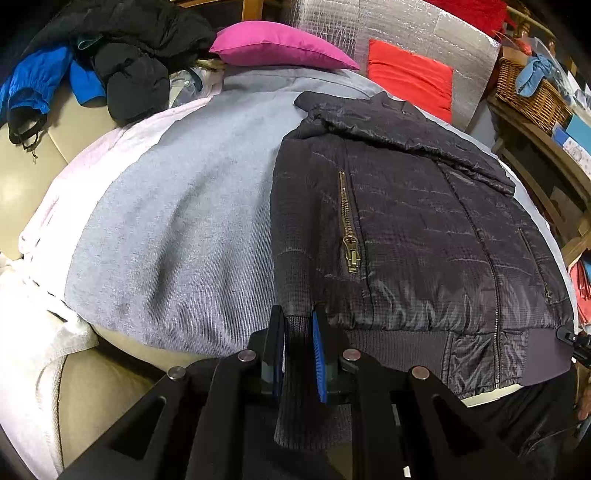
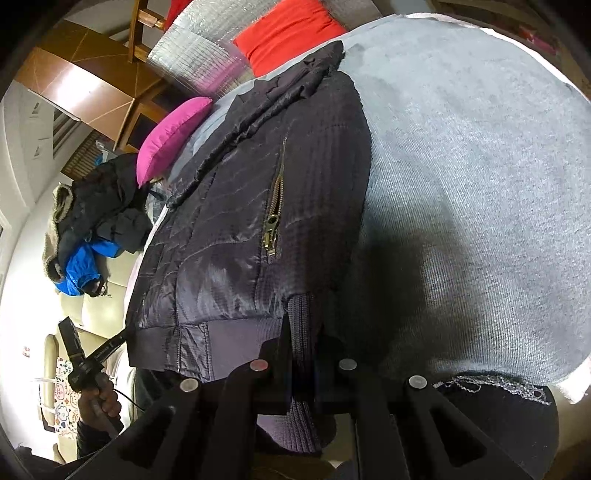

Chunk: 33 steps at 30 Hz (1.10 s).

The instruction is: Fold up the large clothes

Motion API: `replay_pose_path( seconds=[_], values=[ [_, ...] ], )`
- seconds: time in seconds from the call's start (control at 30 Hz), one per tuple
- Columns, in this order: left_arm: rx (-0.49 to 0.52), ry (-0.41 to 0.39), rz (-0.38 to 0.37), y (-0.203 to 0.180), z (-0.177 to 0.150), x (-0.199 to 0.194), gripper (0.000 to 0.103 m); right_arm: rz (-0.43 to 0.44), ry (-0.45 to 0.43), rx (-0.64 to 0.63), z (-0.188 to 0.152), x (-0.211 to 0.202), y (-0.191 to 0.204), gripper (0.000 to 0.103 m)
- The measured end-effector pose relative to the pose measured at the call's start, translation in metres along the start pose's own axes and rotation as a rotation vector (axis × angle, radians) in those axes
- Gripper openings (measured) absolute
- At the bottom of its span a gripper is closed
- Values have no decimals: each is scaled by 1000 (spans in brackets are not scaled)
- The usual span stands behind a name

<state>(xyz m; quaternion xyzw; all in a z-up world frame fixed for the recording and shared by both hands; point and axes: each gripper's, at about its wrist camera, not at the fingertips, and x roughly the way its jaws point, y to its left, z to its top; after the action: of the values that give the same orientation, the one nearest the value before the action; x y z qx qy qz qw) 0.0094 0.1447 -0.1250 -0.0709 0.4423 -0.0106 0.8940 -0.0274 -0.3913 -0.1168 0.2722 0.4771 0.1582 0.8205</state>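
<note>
A dark quilted jacket (image 1: 406, 221) lies flat, front up, on a grey blanket (image 1: 177, 221), with a brass pocket zip (image 1: 349, 229) showing. My left gripper (image 1: 299, 325) is shut on a ribbed knit cuff (image 1: 295, 369) at the jacket's near left corner. In the right wrist view the same jacket (image 2: 229, 229) fills the middle. There my right gripper (image 2: 303, 332) is shut on a ribbed knit cuff (image 2: 301, 387) at the near right corner. Both cuffs hang down between the jaws. The left gripper's tip (image 2: 122, 336) meets the far hem corner, held by a hand (image 2: 99, 402).
A pink cushion (image 1: 277, 48) and a red cushion (image 1: 410, 81) lie behind the jacket against silver foil sheeting (image 1: 388, 26). A heap of black and blue clothes (image 1: 122, 66) sits at the back left on a beige sofa (image 1: 22, 166). A wicker basket (image 1: 532, 96) stands right.
</note>
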Motion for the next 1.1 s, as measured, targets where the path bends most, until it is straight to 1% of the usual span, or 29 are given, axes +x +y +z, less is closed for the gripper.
replay_pose_path(
  seconds=[0.2, 0.33, 0.57, 0.73, 0.9, 1.03, 1.1],
  values=[
    [1, 1, -6, 1, -3, -2, 15, 5, 3, -2, -1, -1, -1, 9],
    [-11, 3, -29, 5, -3, -5, 15, 15, 6, -3, 2, -3, -3, 9],
    [-14, -12, -51, 3, 7, -18, 15, 71, -12, -6, 16, -15, -2, 8],
    [-56, -37, -107, 9, 27, -34, 15, 137, -42, -2, 25, -25, -1, 8],
    [-57, -65, -97, 6, 40, -40, 15, 201, -87, -17, 39, -38, 9, 8],
    [-30, -78, -66, -2, 42, -41, 15, 227, -105, -31, 44, -46, 14, 8],
    [-27, -79, -64, -2, 41, -41, 15, 227, -105, -35, 45, -47, 15, 8]
  ],
)
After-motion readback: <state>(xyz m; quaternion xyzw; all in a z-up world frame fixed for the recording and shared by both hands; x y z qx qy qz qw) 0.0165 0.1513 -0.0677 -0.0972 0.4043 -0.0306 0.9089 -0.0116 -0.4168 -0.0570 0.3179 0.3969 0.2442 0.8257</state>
